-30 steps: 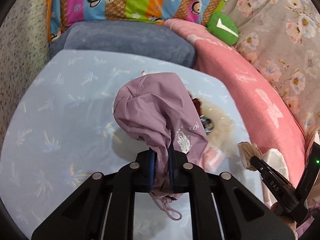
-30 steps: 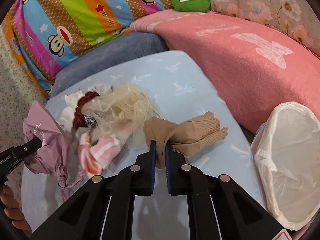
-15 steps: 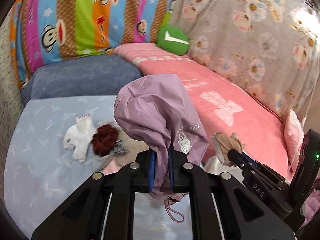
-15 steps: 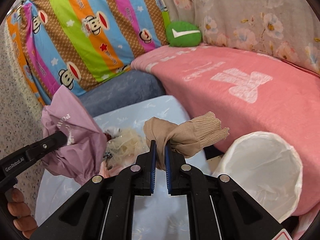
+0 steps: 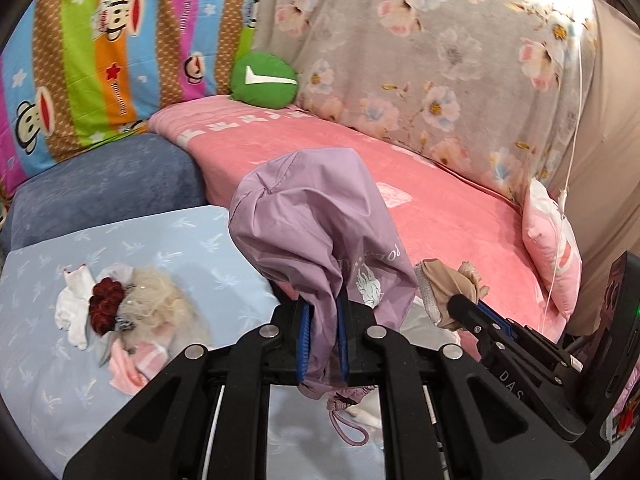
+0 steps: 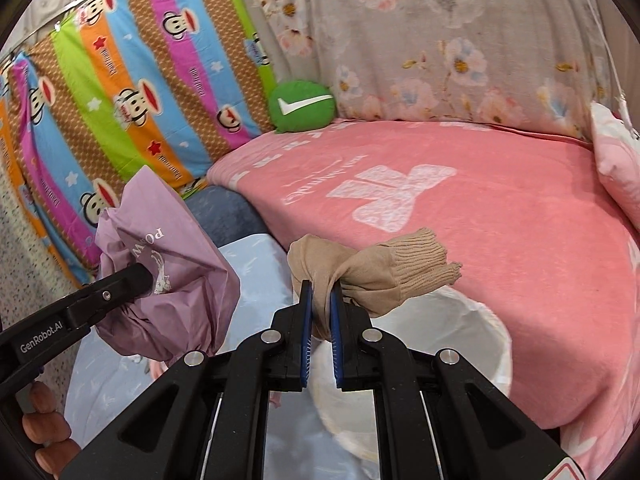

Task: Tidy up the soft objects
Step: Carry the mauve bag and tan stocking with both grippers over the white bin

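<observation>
Light-blue sheeted surface (image 5: pixel 180 236) carries a white sock (image 5: pixel 72 304), red scrunchie (image 5: pixel 105 309), pale wig (image 5: pixel 164 304), pink cloth (image 5: pixel 136 368)

The purple pouch (image 5: pixel 320 232) hides the white bin's (image 6: pixel 460 328) rim in the left view; pile items (image 5: pixel 132 320) blur together.

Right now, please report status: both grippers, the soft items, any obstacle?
Left gripper shut on purple pouch. Right gripper shut on beige stocking, above white basket. Nothing blocks the basket.
</observation>
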`<state>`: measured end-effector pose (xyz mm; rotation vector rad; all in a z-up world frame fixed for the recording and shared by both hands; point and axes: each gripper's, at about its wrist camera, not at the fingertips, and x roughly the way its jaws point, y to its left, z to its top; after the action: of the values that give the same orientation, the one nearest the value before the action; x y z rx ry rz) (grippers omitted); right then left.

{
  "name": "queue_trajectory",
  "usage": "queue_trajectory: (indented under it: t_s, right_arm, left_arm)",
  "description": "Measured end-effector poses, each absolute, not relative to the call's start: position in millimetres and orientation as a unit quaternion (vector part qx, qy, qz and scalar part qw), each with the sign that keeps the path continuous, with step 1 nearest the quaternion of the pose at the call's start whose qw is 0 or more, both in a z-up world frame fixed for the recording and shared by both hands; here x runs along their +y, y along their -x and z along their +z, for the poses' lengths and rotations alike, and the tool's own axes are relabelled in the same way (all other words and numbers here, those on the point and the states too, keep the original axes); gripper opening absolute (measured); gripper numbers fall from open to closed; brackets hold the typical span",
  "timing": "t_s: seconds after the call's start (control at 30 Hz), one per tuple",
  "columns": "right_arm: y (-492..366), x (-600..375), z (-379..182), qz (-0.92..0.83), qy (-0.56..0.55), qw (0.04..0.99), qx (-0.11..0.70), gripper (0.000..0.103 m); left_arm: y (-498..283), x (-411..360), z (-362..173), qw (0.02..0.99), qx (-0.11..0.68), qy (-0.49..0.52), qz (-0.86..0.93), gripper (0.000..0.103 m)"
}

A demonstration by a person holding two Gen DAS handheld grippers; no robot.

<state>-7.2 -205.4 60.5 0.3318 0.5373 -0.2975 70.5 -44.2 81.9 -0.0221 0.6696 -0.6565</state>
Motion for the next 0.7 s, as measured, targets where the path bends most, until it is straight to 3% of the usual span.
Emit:
queue_trajectory:
  t_s: [0.57, 0.67, 0.7]
  right_arm:
    - [30, -254, 46, -0.185, -0.18, 0.928, 0.267, 0.009]
    - [30, -258, 45, -0.192, -0.182, 0.927, 0.266, 0.009]
    - [30, -259, 44, -0.193, -0.183, 0.926, 0.267, 0.013]
  left_arm:
    - [-61, -113, 72, 0.868, 0.341, -0.021, -0.36, 0.014]
    - [-62, -119, 69, 0.866, 0.345, -0.026, -0.361, 0.019]
    - [-62, -121, 68, 0.867, 0.345, -0.027, -0.358, 0.027]
